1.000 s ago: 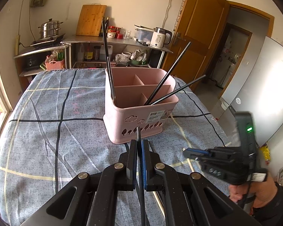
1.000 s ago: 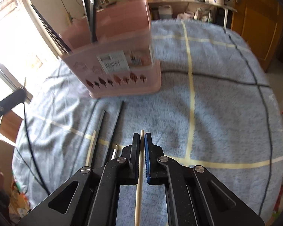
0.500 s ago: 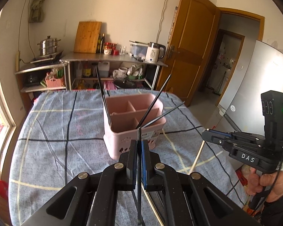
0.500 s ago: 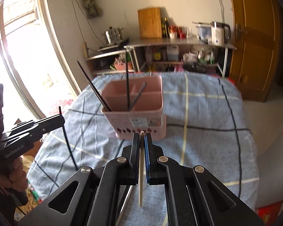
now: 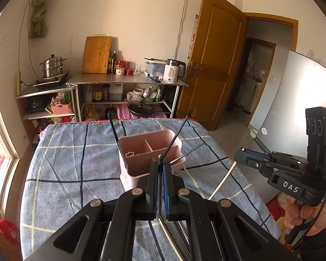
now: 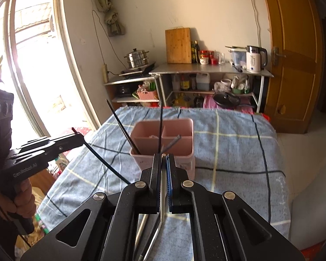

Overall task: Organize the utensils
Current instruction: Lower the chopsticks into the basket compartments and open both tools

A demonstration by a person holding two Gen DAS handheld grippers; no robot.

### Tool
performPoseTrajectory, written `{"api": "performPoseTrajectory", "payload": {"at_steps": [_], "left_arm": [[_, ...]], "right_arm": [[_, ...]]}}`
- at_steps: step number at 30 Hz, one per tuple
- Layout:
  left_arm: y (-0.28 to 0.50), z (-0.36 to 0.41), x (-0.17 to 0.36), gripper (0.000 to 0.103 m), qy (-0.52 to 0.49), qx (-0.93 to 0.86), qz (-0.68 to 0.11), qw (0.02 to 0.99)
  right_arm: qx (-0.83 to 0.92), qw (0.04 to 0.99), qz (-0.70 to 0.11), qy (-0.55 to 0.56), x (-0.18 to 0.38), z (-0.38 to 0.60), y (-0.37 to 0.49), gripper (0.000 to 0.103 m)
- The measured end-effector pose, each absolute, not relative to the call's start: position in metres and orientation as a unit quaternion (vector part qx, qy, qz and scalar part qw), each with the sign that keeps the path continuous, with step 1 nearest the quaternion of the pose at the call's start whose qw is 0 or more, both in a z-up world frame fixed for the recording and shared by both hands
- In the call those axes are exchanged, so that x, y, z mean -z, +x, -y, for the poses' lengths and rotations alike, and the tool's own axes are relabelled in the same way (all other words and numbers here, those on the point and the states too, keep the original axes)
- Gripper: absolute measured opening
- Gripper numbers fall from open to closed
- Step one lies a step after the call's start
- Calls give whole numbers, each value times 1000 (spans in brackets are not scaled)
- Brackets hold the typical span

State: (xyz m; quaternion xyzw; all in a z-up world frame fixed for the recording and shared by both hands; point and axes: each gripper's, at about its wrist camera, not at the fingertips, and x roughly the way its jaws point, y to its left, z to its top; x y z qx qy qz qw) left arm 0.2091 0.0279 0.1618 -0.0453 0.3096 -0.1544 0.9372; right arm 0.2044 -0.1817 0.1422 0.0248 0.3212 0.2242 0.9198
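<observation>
A pink utensil basket [image 5: 150, 148] with dividers stands mid-table and holds a few black chopsticks; it also shows in the right wrist view [image 6: 163, 139]. My left gripper [image 5: 160, 165] is shut on a black chopstick [image 5: 160, 157], held above the table in front of the basket. My right gripper [image 6: 163, 158] is shut on a pale wooden chopstick [image 6: 163, 187], also raised. The right gripper shows in the left wrist view [image 5: 239, 154], with the pale chopstick [image 5: 221, 180] hanging down. The left gripper shows in the right wrist view [image 6: 81, 138], with the black chopstick [image 6: 106, 164] slanting down.
The table has a blue checked cloth [image 5: 65, 174]. More chopsticks [image 5: 173, 235] lie on the cloth under my grippers. A steel shelf unit [image 5: 128, 82] with a kettle and pots stands behind the table. A fridge [image 5: 293, 119] stands at right, a window [image 6: 32, 65] at left.
Both grippers have risen and pulled back from the table with their chopsticks. The basket now looks smaller and farther below.
</observation>
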Motion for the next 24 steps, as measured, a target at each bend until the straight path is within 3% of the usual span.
{"api": "performPoseTrajectory", "payload": {"at_steps": [17,24], "left_arm": [[260,-45,-243,4,-39,142,-253,956],[289,-48,-239,4,-42,131,-256,957]], "right_arm": [[-251,938,-238,19,-206,143,246,5],[-248,939,-239,23,-198,130,270,5]]}}
